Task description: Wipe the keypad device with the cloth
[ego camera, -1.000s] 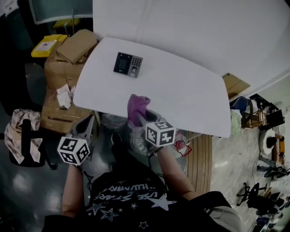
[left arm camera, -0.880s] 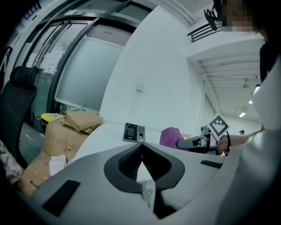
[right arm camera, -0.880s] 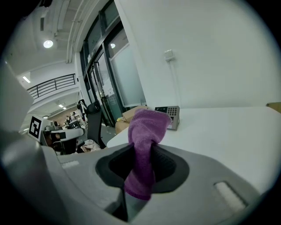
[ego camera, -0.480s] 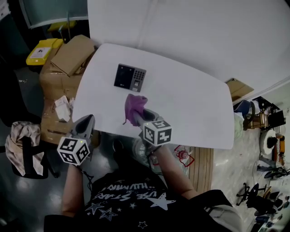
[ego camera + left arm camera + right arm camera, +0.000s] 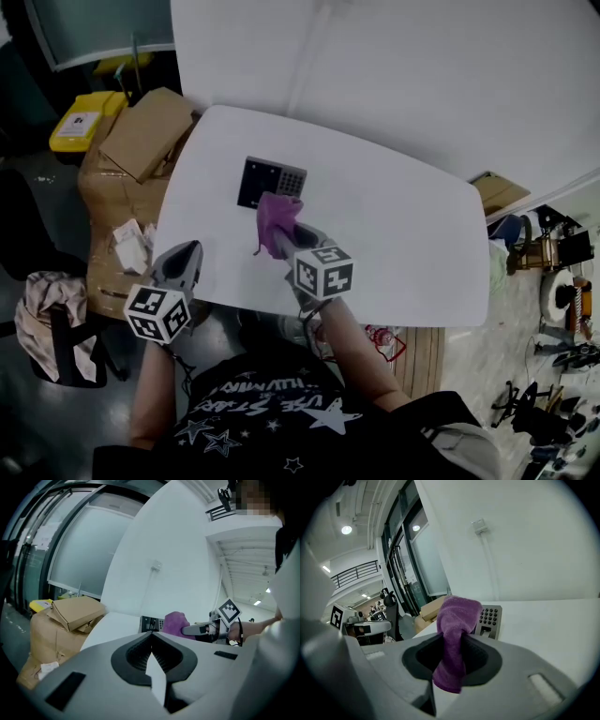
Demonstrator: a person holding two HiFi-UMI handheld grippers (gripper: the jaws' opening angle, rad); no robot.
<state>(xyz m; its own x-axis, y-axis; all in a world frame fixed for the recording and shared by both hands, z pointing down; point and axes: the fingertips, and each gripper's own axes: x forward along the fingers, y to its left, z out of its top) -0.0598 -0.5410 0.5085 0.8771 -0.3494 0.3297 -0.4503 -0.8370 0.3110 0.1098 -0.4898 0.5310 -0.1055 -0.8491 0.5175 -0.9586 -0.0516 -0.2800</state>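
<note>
The keypad device [image 5: 267, 181] is a dark flat box with a grey key panel, lying on the white table [image 5: 394, 216]; it also shows in the right gripper view as the keypad device [image 5: 490, 620] and in the left gripper view as the keypad device [image 5: 151, 624]. My right gripper [image 5: 280, 238] is shut on a purple cloth [image 5: 277, 217], whose bunched top hangs just at the device's near edge. The cloth [image 5: 453, 637] fills the right jaws and covers part of the device. My left gripper [image 5: 181, 262] hangs at the table's near left edge, jaws shut, nothing in them.
Cardboard boxes [image 5: 141, 131] stack beside the table's left edge, with a yellow bin [image 5: 77, 122] behind them. A chair draped with fabric [image 5: 52, 300] stands at the lower left. A white wall [image 5: 394, 75] runs behind the table. Clutter lies on the floor at the right [image 5: 553, 309].
My right gripper has carried the purple cloth forward from the table's near edge up to the keypad device. The left gripper has moved up to the table's left edge.
</note>
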